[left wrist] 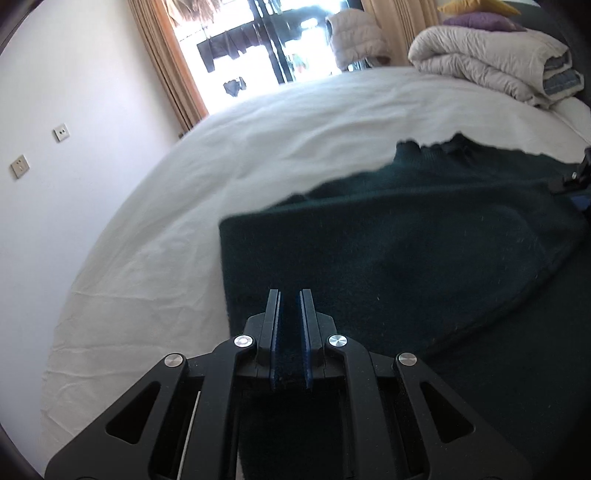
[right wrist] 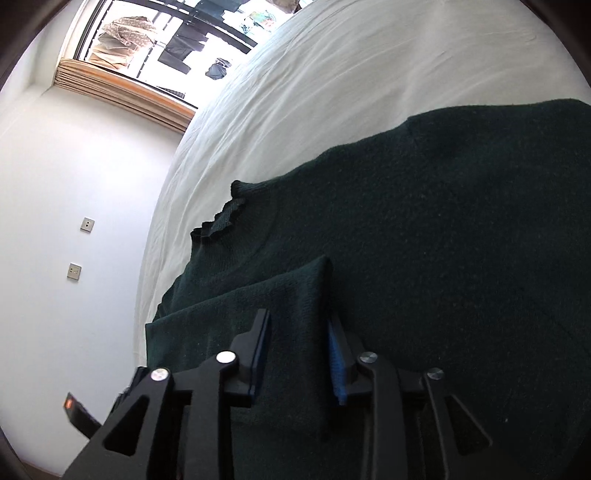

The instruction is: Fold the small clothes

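Sweater: your dark green sweater (left wrist: 424, 240) lies on the white bed (left wrist: 221, 155).
Left gripper (left wrist: 290, 295): your fingers narrow, pinching sweater edge.
Right gripper (right wrist: 299, 325): your fingers wider, fold between them, grip unclear.

Sweater (left wrist: 424, 236): spread on the bed sheet (left wrist: 221, 177), with a folded flap lying on top.
Left gripper (left wrist: 290, 295): at the flap's near edge, fabric between its fingers.
Right gripper (right wrist: 299, 325): over the sweater, straddling a fold.
Duvet (left wrist: 487, 62): folded at the bed's far right, pillows (left wrist: 476, 18) apparently on top.
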Demonstrator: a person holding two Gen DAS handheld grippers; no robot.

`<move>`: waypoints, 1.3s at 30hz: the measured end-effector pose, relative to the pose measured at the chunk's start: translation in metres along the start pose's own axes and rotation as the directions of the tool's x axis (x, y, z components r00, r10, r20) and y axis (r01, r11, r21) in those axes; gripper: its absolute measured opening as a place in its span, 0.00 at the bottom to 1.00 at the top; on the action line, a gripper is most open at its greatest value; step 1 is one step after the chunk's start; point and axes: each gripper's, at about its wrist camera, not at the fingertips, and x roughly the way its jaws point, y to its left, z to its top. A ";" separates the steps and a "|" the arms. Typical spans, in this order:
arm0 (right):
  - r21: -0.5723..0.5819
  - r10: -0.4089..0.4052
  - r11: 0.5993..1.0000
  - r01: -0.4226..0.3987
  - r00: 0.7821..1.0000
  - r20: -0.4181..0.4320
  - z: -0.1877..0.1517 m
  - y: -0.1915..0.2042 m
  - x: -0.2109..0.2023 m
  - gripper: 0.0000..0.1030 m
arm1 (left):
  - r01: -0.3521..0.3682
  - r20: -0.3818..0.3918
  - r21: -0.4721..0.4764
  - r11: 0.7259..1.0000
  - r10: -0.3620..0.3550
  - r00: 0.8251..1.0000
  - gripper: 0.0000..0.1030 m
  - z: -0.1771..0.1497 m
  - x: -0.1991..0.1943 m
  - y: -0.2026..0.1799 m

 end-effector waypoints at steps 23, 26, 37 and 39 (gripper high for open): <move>-0.081 -0.261 0.958 0.276 0.952 0.161 -0.021 0.022 -0.036 0.17 | -0.005 -0.007 0.054 0.999 0.005 1.000 0.09 -0.009 0.009 -0.012; -0.152 -0.107 0.979 0.136 0.977 0.186 -0.026 0.051 -0.041 0.17 | -0.021 -0.005 0.068 0.997 0.021 1.000 0.09 -0.010 0.010 -0.015; 0.048 0.093 0.994 -0.097 0.993 0.071 -0.025 -0.026 -0.008 0.00 | -0.042 -0.003 0.090 0.995 0.043 0.999 0.09 -0.008 0.016 -0.013; 0.085 0.001 0.996 -0.016 0.985 0.171 -0.024 -0.054 -0.052 0.09 | -0.045 -0.003 0.091 0.995 0.045 0.999 0.09 -0.008 0.016 -0.013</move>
